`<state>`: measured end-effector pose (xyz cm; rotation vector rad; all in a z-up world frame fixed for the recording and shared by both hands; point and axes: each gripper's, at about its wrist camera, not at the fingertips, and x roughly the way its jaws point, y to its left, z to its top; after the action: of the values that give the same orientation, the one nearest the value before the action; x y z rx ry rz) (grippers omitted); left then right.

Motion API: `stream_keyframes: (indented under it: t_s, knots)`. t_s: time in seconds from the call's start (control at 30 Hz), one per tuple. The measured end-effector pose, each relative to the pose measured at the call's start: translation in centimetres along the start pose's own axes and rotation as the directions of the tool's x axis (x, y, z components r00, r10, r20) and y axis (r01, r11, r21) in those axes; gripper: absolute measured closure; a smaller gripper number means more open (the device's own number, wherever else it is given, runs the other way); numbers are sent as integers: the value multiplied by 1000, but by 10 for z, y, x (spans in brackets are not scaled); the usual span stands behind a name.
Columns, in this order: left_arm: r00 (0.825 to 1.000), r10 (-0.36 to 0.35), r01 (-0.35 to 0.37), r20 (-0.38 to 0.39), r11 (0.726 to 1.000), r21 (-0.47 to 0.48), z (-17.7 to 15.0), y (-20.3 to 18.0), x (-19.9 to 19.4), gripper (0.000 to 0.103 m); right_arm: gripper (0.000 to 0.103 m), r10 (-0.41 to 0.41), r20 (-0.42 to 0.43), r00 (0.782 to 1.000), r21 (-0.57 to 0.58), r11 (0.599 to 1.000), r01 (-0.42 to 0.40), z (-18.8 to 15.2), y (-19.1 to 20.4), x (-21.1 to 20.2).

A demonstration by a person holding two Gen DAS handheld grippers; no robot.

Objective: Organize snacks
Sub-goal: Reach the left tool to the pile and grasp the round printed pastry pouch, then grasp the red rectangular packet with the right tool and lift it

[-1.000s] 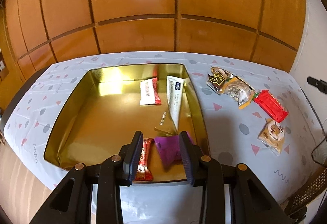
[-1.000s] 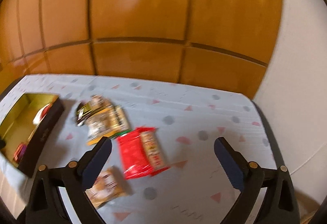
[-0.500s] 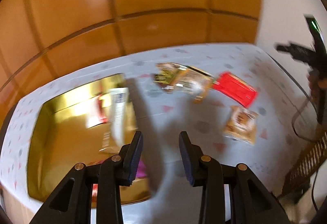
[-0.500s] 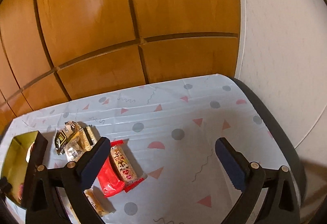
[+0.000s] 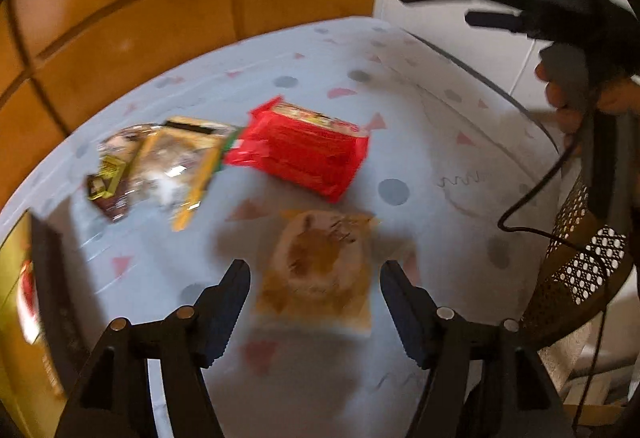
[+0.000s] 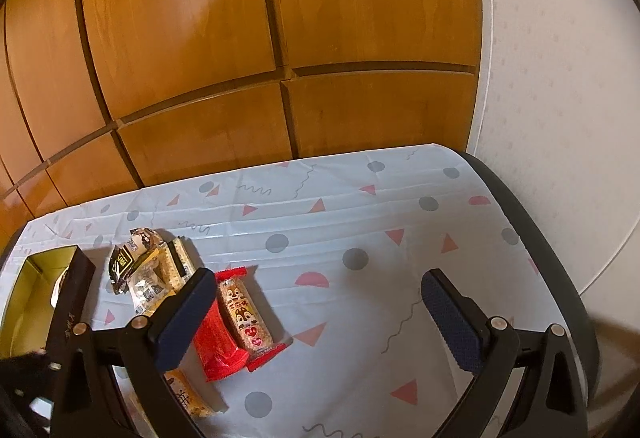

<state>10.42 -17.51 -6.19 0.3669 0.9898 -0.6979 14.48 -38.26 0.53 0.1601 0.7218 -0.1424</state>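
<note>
The left gripper [image 5: 314, 292] has just been opening its jaws and now stands wide apart above the table; a flat, square, tan cake packet [image 5: 318, 270] lies on the cloth between and just ahead of the ribbed black pads, which do not press on it. The view is blurred by motion. Beyond the packet, further ahead of the jaws, lies a glossy red crinkled wrapper [image 5: 298, 152], rectangular and tilted. Ahead and to the left of it sits a heap of clear and gold foil packets [image 5: 156, 168], overlapping one another. At the far left, beside the left finger, stands the dark wall of a box with a shiny gold lining [image 5: 50, 302].

The right gripper [image 6: 320, 318] is also spread wide, with nothing between its dimpled blue pads [image 6: 452, 322] but bare tablecloth [image 6: 360, 222], a pale plastic sheet printed with grey dots, pink triangles and squiggles. Just beside its left finger lie a long bar printed with a chipmunk [image 6: 244, 314] and the red wrapper, side by side and touching. The foil heap lies ahead and left of that finger, the box further left. Polished wooden panels [image 6: 200, 38] rise behind the table.
</note>
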Motion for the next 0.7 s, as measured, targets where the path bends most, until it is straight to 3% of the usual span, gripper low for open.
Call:
stream_keyframes:
  t_s: [0.2, 0.27, 0.3, 0.43, 0.7]
  knots:
    - [998, 39, -39, -48, 999, -9, 10, -7, 43, 35, 0, 13, -6, 1000, 44, 999, -13, 1, -7, 1]
    - [997, 16, -19, -74, 999, -46, 7, -3, 51, 35, 0, 15, -12, 1000, 47, 999, -14, 1, -8, 2]
    - [999, 6, -9, -48, 998, -64, 4, 0, 48, 42, 0, 14, -16, 1000, 45, 999, -13, 1, -7, 3]
    - [1000, -16, 14, -17, 989, -150, -13, 18, 35, 43, 0, 5, -27, 1000, 34, 999, -5, 0, -6, 6]
    - [992, 123, -117, 24, 978, -170, -71, 34, 1, 42, 0, -4, -84, 996, -11, 1000, 4, -5, 2, 17]
